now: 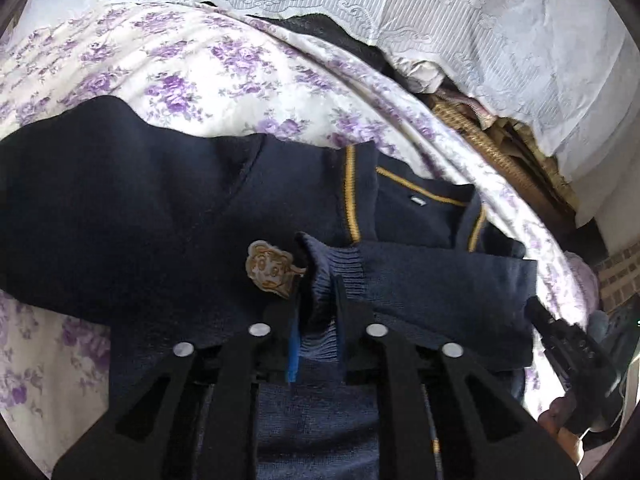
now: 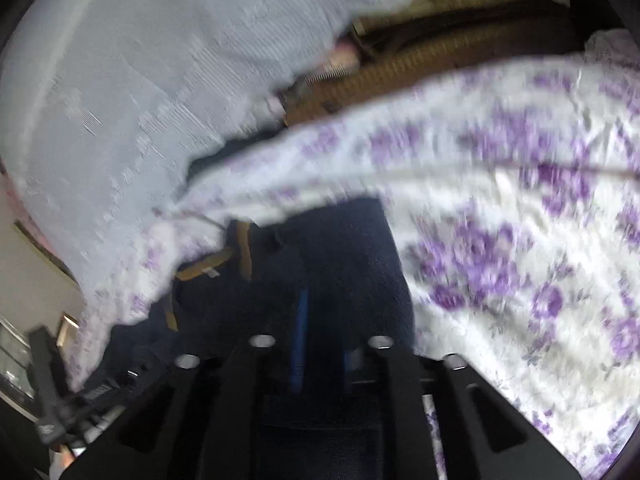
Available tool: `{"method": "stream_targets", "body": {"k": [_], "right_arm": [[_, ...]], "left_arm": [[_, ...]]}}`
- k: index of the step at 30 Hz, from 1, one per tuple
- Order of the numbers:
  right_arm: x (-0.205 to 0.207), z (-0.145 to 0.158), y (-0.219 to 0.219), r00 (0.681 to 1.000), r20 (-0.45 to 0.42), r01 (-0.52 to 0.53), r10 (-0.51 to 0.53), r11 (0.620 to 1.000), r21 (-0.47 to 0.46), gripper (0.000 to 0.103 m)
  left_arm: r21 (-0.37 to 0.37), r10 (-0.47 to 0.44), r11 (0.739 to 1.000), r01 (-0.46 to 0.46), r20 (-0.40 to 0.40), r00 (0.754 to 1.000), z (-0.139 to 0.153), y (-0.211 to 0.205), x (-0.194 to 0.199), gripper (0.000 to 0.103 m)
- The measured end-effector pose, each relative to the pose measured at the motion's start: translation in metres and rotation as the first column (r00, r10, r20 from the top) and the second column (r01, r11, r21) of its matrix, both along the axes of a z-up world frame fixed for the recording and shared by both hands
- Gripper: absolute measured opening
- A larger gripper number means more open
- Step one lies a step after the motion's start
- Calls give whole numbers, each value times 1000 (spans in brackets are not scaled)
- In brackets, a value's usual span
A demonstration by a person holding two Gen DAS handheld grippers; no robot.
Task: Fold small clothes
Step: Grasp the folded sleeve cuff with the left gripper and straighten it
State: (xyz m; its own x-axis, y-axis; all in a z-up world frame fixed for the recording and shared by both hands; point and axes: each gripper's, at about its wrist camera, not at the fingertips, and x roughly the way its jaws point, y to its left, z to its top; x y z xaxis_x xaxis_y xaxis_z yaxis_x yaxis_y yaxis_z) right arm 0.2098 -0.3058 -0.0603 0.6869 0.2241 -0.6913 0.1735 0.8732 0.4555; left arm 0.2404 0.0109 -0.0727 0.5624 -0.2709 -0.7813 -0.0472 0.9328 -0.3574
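A small navy knit sweater (image 1: 160, 216) with yellow trim at the neck and a tan cartoon badge (image 1: 272, 270) lies on a white bedsheet with purple flowers (image 1: 168, 76). My left gripper (image 1: 318, 304) is shut on the ribbed cuff of a sleeve (image 1: 340, 268) laid across the sweater's chest. The right wrist view is blurred: my right gripper (image 2: 324, 320) is shut on dark navy fabric of the sweater (image 2: 344, 256), with the yellow neck trim to its left. The right gripper's black body shows in the left wrist view (image 1: 568, 344) at the right edge.
A pale lace cloth (image 1: 500, 40) hangs behind the bed. Between it and the bed sit dark fabric (image 1: 320, 28) and woven brown material (image 1: 480, 140). The bed's right edge (image 1: 540, 240) runs close to the sweater. A brick floor (image 1: 620, 272) shows far right.
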Motion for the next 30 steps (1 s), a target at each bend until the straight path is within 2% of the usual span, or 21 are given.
{"method": "stream_targets", "body": {"k": [1,3,5,6,7,8,9,10,12,14,17,21,23,25,27,29,30], "right_arm": [[5,-12,-1,999,-40,-14,14,1000,2,21],[3,-8,-3,999,-37,2,-2,1000,0,21],[-3,7,-1,1000,-10,3,-3,1000,4,25],[-6,14,2,1000,16,0,0,1000,0,26],[-6,20,5,999,36,-2,2,1000,-7,27],[-4,25,6,998,60,0,1,1000,-18,27],[-1,27,6,998,64,4,-2,1000,-31,28],[5,25,6,998,57,7,-4,999,-44,28],[23,10,3,1000,4,13,-13,998,-62,29],[31,-11,-7,999,-28,18,-18,1000,-7,27],[21,4,-5,1000,-16,13,-13,1000,-10,30],[-10,23,12,999,12,-39,40,998,-47,36],[-23,19,24,998,-12,-62,61,995,-83,40],[-29,6,36,994,-67,-99,90,982,-158,40],[-34,0,47,993,-52,-111,101,964,-240,40],[-41,8,48,997,-30,-79,74,964,-254,40],[-50,14,48,998,15,-55,60,969,-240,41]], "left_arm": [[3,4,1000,-4,-7,1000,-2,0,1,22],[-3,13,1000,-13,-6,1000,3,2,-2,24],[13,51,999,-51,35,998,14,5,-8,33],[19,69,997,-70,81,994,24,7,-14,43],[12,74,997,-76,125,989,33,9,-20,48],[-8,71,997,-71,159,985,41,10,-25,49],[-27,59,998,-55,178,982,45,10,-27,55],[-44,31,999,-23,189,981,48,7,-28,62],[-34,-33,999,39,171,985,43,-5,-24,68],[18,-83,997,81,97,992,24,-18,-12,69],[75,-74,994,75,-17,997,-5,-24,4,69],[70,-74,995,71,32,997,7,-23,-5,69],[46,-68,997,67,23,997,7,-19,-6,69],[39,-65,997,65,-14,998,0,-18,-2,70],[66,-90,994,92,-28,996,-3,-23,3,74],[107,-104,989,106,-23,994,0,-27,-2,74],[97,-96,991,97,-19,995,2,-24,-7,75]]}}
